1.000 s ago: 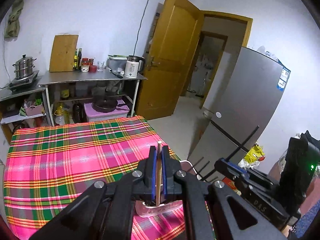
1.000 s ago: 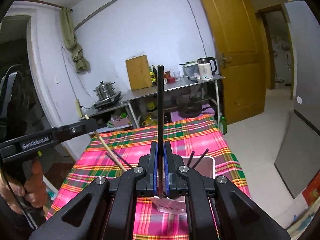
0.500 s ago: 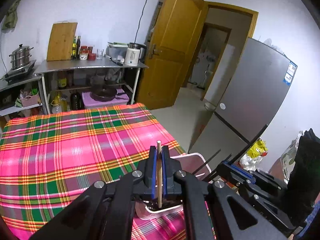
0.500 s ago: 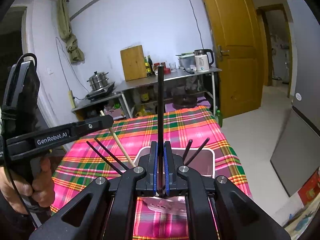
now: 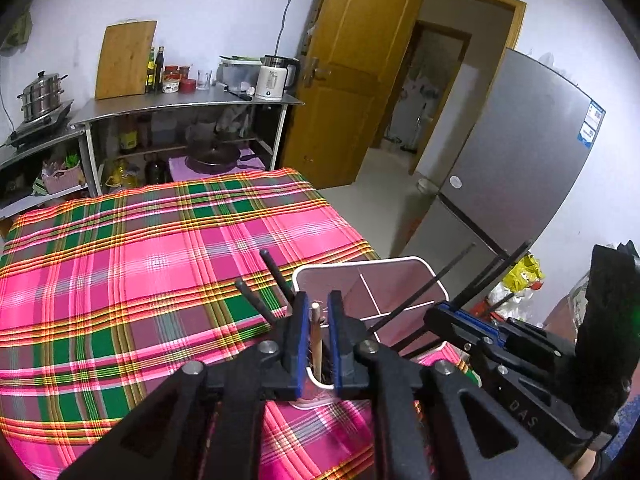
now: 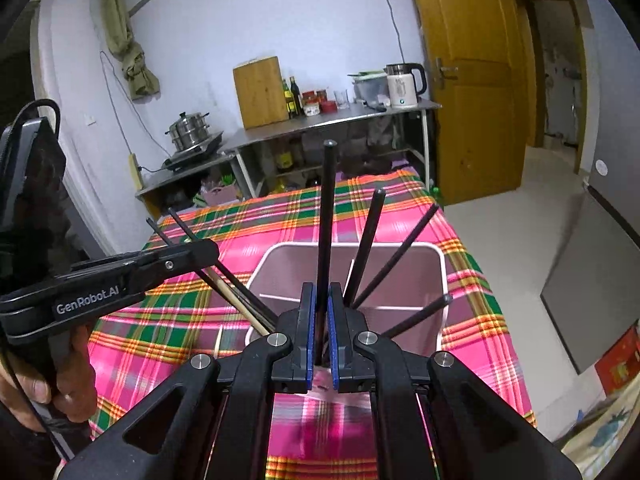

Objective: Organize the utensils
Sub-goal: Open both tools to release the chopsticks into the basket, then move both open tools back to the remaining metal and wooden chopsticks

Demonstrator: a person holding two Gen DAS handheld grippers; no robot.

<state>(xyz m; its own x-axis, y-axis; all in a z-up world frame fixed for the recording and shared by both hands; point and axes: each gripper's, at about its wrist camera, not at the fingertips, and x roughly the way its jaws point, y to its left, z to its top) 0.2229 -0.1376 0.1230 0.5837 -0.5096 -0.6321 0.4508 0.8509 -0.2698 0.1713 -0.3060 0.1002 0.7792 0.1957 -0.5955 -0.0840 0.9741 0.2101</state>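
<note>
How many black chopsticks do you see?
6 black chopsticks: one in the right tongs, three leaning at the bin's right, two at its left. More may be hidden inside.

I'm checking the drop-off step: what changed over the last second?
Both tongs came down toward the white holder. The left tongs are opening: the wooden chopstick now stands loose between the jaws, its lower end in the holder. The right tongs stay shut on the black chopstick, now lower over the holder. The black chopsticks already in the holder and the plaid cloth are unchanged.
</note>
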